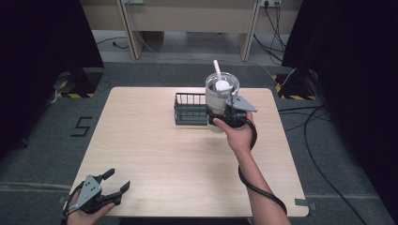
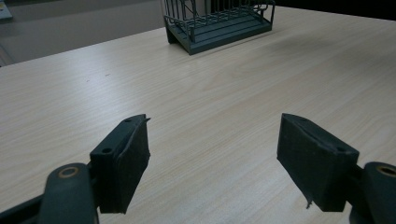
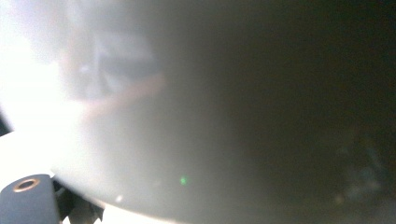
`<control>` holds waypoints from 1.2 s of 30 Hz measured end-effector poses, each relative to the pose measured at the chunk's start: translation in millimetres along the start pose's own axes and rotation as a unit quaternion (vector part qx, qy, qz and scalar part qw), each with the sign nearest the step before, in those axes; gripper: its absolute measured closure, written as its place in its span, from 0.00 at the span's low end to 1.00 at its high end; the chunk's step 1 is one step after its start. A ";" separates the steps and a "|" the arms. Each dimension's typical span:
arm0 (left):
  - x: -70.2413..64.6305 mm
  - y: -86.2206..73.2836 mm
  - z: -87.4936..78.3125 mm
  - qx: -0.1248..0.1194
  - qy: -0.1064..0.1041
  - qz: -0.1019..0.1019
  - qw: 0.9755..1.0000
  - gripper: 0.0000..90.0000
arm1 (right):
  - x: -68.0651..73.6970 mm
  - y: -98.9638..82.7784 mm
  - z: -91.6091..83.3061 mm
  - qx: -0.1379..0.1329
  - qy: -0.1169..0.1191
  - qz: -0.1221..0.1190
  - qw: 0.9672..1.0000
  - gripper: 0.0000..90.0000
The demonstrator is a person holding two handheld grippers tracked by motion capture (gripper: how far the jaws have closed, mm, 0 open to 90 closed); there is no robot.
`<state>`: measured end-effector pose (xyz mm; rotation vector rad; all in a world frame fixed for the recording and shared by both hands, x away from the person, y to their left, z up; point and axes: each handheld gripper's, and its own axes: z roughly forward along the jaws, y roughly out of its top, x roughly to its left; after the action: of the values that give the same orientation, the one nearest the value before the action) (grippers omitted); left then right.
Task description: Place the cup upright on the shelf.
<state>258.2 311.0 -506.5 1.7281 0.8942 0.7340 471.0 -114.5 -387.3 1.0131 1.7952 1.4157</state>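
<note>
Clear round tumbler [image 1: 220, 101] with white straw, in right gripper [image 1: 224, 115].

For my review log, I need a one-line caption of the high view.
Right gripper holds a clear cup beside the wire basket; left gripper waits open at the table edge.

One clear cup [image 1: 221, 101] is showing at upper centre of the high view, with one white utensil [image 1: 218, 77] standing in it. One dark wire basket [image 1: 189, 108] is sitting just left of it. Two grippers are appearing: one [image 1: 107, 185] lower left, one [image 1: 227, 114] centre.
</note>
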 end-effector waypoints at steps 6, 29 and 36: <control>0.1 0.0 -0.2 0.000 0.000 0.000 1.000 0.27 | -6.5 7.0 5.2 -0.005 -0.008 0.009 1.000 0.12; 0.2 -0.2 -0.3 -0.001 0.000 -0.001 1.000 0.28 | -22.7 22.3 28.4 -0.004 -0.029 0.023 0.999 0.12; 0.1 -0.1 -0.4 -0.001 0.000 -0.001 1.000 0.28 | -25.2 25.7 35.7 -0.004 -0.035 0.028 0.999 0.12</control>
<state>257.9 311.2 -506.4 1.7255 0.8943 0.7336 518.6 -115.5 -369.9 1.1029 1.7229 1.4026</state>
